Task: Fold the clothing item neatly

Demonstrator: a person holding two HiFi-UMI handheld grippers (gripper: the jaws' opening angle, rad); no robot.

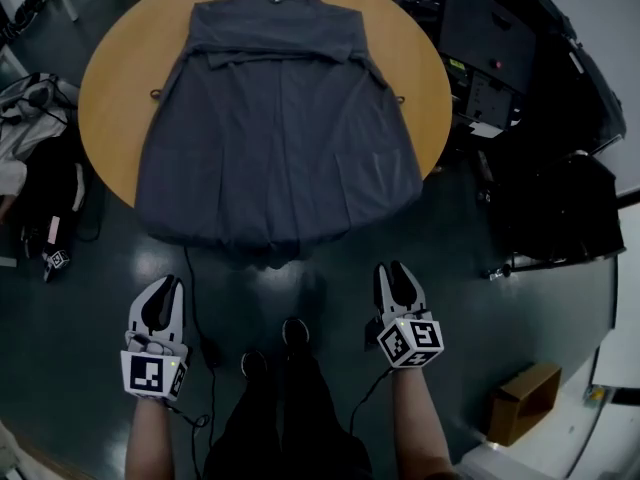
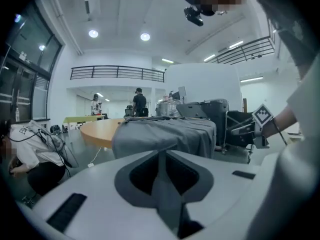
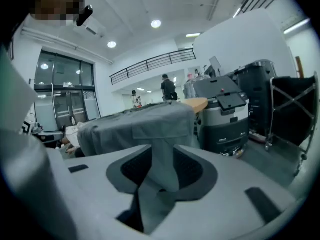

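The dark grey cloth garment [image 1: 280,138] was found spread out, scarcely folded — the left gripper [image 1: 165,286] was held shut and empty, the right gripper [image 1: 396,270] part-open on nothing.

Round wooden table [image 1: 112,93], dark floor [image 1: 85,293]

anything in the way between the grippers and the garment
Nothing visible does. The left gripper and right gripper hang above the floor, short of the grey garment, whose hem drapes over the near edge of the round table toward them.
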